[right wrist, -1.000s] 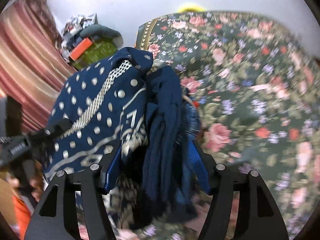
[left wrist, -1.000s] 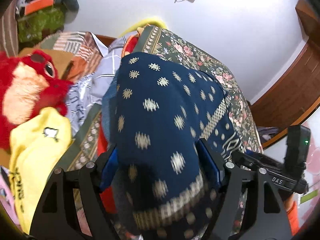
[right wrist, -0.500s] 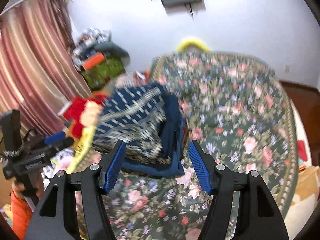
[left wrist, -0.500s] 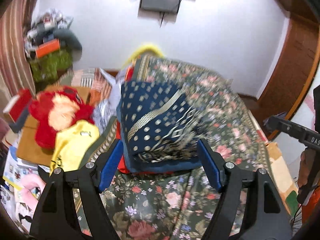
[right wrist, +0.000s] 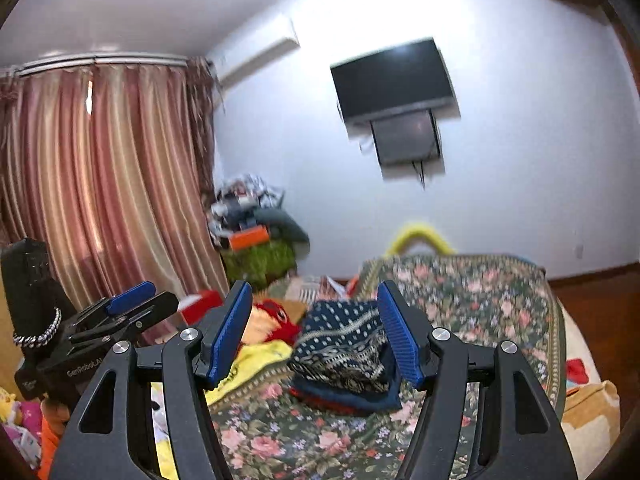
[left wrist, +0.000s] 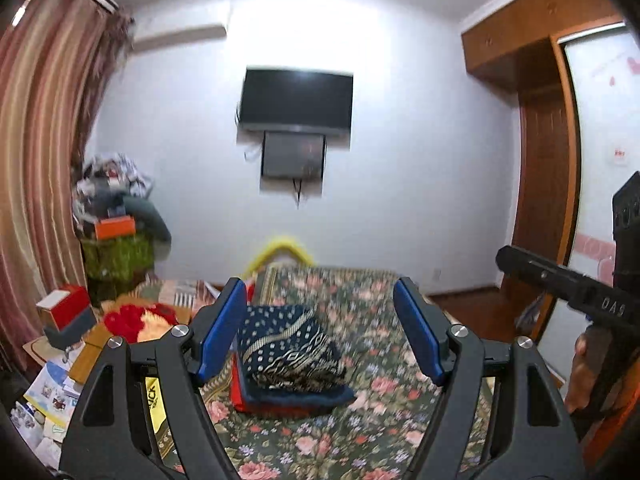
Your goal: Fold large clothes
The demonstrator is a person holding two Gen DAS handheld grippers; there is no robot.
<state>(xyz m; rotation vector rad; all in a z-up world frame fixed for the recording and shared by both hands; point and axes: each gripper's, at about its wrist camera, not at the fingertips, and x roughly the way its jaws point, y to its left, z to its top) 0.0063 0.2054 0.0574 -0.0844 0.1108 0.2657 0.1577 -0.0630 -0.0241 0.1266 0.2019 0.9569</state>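
Observation:
A folded navy garment with white dots and a patterned band lies on top of a small pile of folded clothes on the floral bedspread. It also shows in the right wrist view. My left gripper is open and empty, raised well back from the pile. My right gripper is open and empty, also raised and back. The right gripper's body shows at the right in the left wrist view. The left gripper shows at the left in the right wrist view.
A red plush toy and a yellow cloth lie left of the pile. A heap of bags and boxes stands by the curtain. A TV hangs on the far wall. A wooden wardrobe is at the right.
Both grippers let go of the navy garment, opened, and pulled up and back. The garment now rests folded on the pile on the bed.

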